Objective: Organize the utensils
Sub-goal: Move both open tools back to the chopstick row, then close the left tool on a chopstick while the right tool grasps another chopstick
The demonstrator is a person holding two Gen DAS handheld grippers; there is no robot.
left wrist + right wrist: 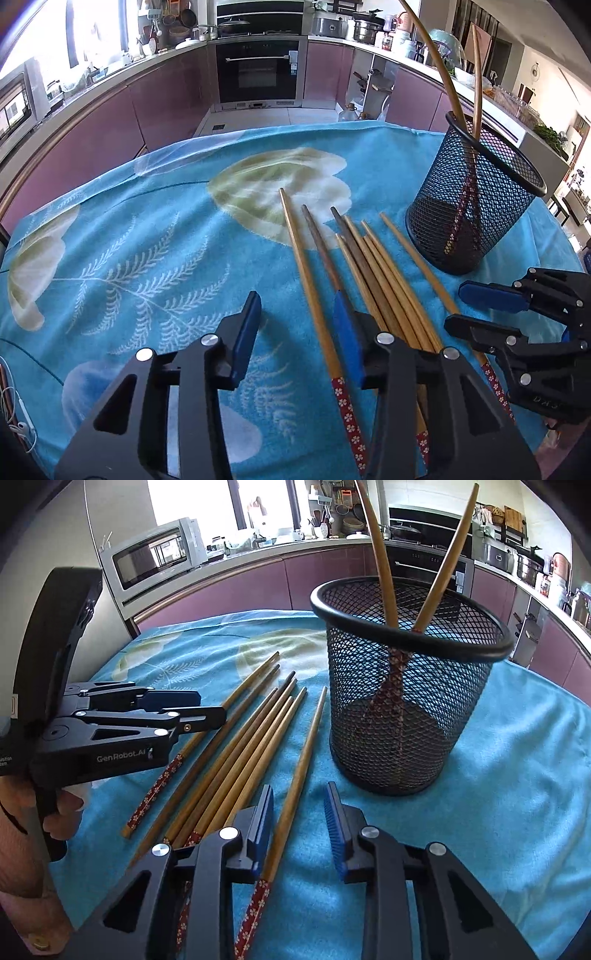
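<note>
With two chopsticks already in the mesh cup, both my left tongs and right tongs gape around loose chopsticks on the desk, needing a squeeze next.

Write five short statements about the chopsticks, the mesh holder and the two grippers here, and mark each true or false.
1. Two chopsticks already stand in the black mesh holder. True.
2. The mesh holder lies tipped on its side. False: it stands upright on the blue floral cloth.
3. Several loose chopsticks lie on the cloth beside the holder. True.
4. The right gripper is lifting a chopstick into the air. False: its jaws are open, with one chopstick lying on the cloth between them.
5. The left gripper is shut tight on nothing. False: its jaws are apart, over the leftmost chopstick.
</note>
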